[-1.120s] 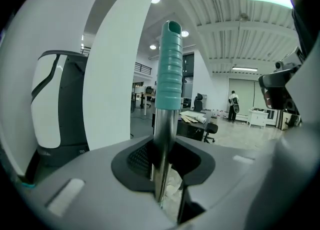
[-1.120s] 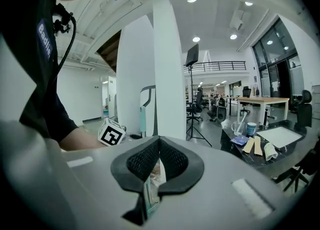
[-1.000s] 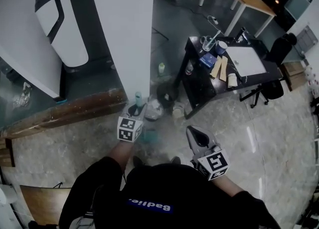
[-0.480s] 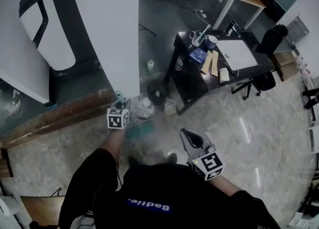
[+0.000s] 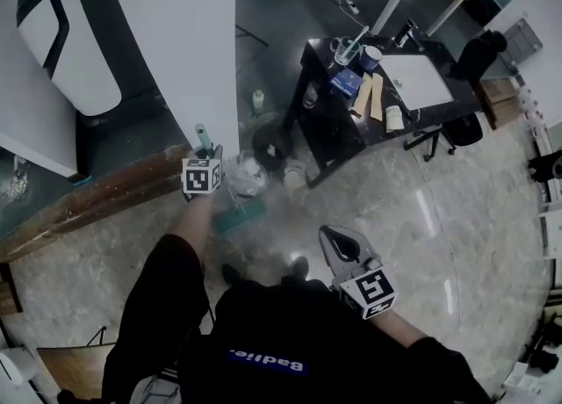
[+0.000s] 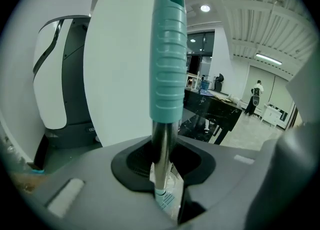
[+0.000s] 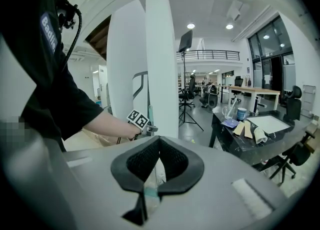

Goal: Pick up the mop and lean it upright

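Note:
The mop stands nearly upright, its teal head (image 5: 239, 215) on the stone floor by the white pillar (image 5: 189, 42). My left gripper (image 5: 213, 155) is shut on its metal shaft (image 6: 161, 149), just under the ribbed teal grip (image 6: 169, 54), which rises in front of the pillar. In the right gripper view the left gripper's marker cube (image 7: 139, 120) and the mop handle (image 7: 150, 114) show beside the pillar. My right gripper (image 5: 336, 237) hangs to the right of the mop, close to my body. Its jaws (image 7: 157, 144) stand together with nothing between them.
A black table (image 5: 332, 134) with cups and papers stands right of the pillar, with an office chair (image 5: 457, 130) beyond it. A dark bucket (image 5: 268, 143) and small containers sit at the table's foot. A wooden ledge (image 5: 97, 200) runs left, behind it a white-and-black machine (image 5: 61, 42).
My left gripper has carried the mop handle leftward and lower, closer to the pillar's foot. The right gripper has hardly shifted.

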Demonstrator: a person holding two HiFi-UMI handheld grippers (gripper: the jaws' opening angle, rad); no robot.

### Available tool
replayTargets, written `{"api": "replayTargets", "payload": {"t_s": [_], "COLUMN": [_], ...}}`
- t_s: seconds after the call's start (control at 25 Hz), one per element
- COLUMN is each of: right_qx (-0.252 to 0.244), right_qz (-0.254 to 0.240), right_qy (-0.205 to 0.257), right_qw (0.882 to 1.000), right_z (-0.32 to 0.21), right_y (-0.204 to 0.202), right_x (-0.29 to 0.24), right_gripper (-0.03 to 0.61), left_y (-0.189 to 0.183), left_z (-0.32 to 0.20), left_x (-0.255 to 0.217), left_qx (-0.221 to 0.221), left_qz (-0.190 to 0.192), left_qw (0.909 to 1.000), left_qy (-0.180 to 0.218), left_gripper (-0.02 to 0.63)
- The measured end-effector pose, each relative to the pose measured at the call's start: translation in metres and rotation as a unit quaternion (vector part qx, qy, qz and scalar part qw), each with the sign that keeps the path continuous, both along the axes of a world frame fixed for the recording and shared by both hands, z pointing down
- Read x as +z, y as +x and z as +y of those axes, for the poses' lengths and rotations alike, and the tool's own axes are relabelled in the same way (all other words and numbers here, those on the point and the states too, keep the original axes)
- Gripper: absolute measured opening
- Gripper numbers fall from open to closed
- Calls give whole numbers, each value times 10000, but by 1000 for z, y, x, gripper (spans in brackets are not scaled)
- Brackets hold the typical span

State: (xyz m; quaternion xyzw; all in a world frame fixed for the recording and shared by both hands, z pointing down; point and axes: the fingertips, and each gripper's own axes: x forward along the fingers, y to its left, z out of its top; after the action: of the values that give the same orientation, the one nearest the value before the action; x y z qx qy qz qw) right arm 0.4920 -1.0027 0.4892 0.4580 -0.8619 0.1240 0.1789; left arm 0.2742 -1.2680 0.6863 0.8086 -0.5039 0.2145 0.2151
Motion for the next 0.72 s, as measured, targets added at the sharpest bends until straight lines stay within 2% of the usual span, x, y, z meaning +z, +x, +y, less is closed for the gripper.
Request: {"api": "replayTargets", "payload": {"t_s": [0.48,0.72], "right_qx": [291,486], "right_qz": [184,306], "right_qy": [-344,-325], "right_qw": [9988,9978], "right_z": [8,10], "right_y": [14,24], "right_x": [16,19], "right_gripper": [3,3], "left_y": [-2,7], "left_z": [-60,-79], "left_x": [12,31], "left_qx": [158,319], "left_qz": [-285,-292], "left_qw": [9992,9974], "left_qy": [-217,-585], "left_gripper": [110,107]}}
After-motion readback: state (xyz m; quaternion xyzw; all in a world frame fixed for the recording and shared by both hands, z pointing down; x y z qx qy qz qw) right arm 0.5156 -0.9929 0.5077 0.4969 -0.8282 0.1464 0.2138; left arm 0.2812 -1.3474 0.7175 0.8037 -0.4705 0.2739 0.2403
